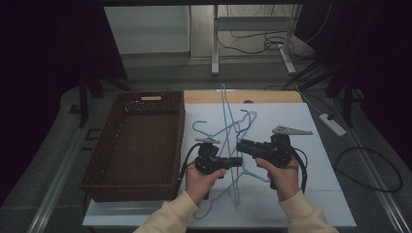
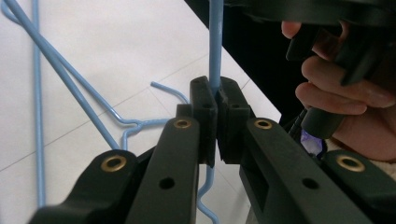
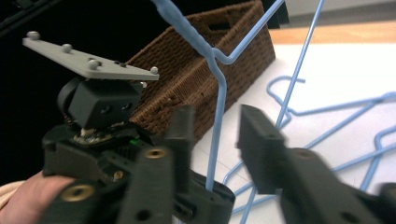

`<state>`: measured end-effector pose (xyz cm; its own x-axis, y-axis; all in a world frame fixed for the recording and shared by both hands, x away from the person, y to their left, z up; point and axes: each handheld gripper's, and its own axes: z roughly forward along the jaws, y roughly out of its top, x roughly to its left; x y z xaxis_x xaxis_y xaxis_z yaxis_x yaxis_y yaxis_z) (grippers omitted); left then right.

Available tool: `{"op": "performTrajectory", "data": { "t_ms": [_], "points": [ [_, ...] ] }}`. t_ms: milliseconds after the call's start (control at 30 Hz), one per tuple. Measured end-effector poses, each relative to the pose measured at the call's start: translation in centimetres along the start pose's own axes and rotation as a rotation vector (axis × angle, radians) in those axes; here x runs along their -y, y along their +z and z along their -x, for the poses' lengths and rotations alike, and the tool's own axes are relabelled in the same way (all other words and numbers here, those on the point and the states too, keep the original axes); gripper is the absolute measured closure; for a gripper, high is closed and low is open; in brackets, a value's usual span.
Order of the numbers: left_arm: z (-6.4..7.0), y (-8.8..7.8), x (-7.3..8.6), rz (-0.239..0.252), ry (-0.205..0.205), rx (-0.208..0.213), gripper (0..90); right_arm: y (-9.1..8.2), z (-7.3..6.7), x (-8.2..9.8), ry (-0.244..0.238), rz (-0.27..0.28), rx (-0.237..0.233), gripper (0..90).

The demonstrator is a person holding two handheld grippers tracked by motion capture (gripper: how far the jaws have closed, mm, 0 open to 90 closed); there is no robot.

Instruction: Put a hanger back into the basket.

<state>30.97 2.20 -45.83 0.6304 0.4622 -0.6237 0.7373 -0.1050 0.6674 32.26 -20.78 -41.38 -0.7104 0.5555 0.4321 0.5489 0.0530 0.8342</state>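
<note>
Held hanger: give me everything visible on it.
The held hanger is thin light-blue wire, apparently coated, with a twisted neck. It stands roughly upright above the white table. The left gripper is shut on one straight run of it, pads pressing on both sides. The right gripper has its jaws apart around the same wire, not pressing it. Other blue hangers lie tangled beneath; whether they touch it I cannot tell.
</note>
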Motion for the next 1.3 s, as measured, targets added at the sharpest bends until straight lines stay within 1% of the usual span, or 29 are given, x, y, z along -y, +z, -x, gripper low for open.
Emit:
{"op": "performTrajectory", "data": {
  "t_ms": [33,133,167,233,267,367,433,567,633,700,800,867,933,1067,1233,1300],
  "points": [
    [0.1,-0.2,0.0,0.006,-0.003,-0.003,86.6,-0.2,0.0,0.0,-0.009,0.006,-0.004,58.2],
    [0.3,-0.9,0.0,0.007,0.011,-0.005,86.6,-1.3,0.2,0.3,-0.043,0.037,-0.016,48.0],
    [0.4,-1.1,0.0,0.009,0.009,-0.003,86.6,-1.7,0.4,0.4,-0.046,0.045,-0.019,46.4],
    [0.8,-1.6,-0.1,0.01,0.025,-0.005,86.6,-2.5,0.8,0.8,-0.055,0.057,-0.022,43.7],
    [0.9,-1.8,-0.1,0.01,0.032,-0.007,86.6,-3.0,1.1,1.1,-0.066,0.056,-0.015,41.8],
    [1.3,-2.5,-0.2,0.011,0.044,-0.008,86.6,-4.2,2.0,1.9,-0.071,0.053,0.002,39.7],
    [1.6,-3.1,-0.4,0.011,0.065,-0.021,86.6,-5.0,2.6,2.5,-0.065,0.053,0.016,38.7],
    [2.2,-4.1,-0.9,0.01,0.096,-0.041,86.7,-5.9,3.8,3.5,-0.052,0.048,0.044,38.6],
    [2.5,-4.8,-1.3,-0.007,0.112,-0.041,86.7,-6.1,4.2,3.9,-0.045,0.038,0.055,38.4],
    [2.7,-5.4,-1.5,-0.015,0.119,-0.025,86.7,-6.2,4.7,4.3,-0.03,0.026,0.06,37.9],
    [3.0,-6.5,-1.9,-0.018,0.141,-0.032,86.7,-6.2,4.9,4.5,-0.031,0.014,0.065,37.9],
    [3.1,-7.2,-2.2,-0.03,0.152,-0.039,86.8,-6.2,5.1,4.6,-0.033,0.009,0.069,37.7],
    [3.0,-7.9,-2.6,-0.038,0.16,-0.042,86.8,-6.1,5.1,4.6,-0.036,0.0,0.079,37.5],
    [2.9,-9.1,-3.1,-0.038,0.17,-0.053,86.8,-6.0,5.3,4.9,-0.041,-0.013,0.087,37.5],
    [2.6,-10.5,-3.6,-0.066,0.188,-0.07,86.8,-5.8,5.5,5.1,-0.032,-0.026,0.105,37.3],
    [2.3,-10.8,-3.6,-0.076,0.191,-0.069,86.8,-5.7,5.6,5.2,-0.039,-0.031,0.108,37.3]
  ]
}}
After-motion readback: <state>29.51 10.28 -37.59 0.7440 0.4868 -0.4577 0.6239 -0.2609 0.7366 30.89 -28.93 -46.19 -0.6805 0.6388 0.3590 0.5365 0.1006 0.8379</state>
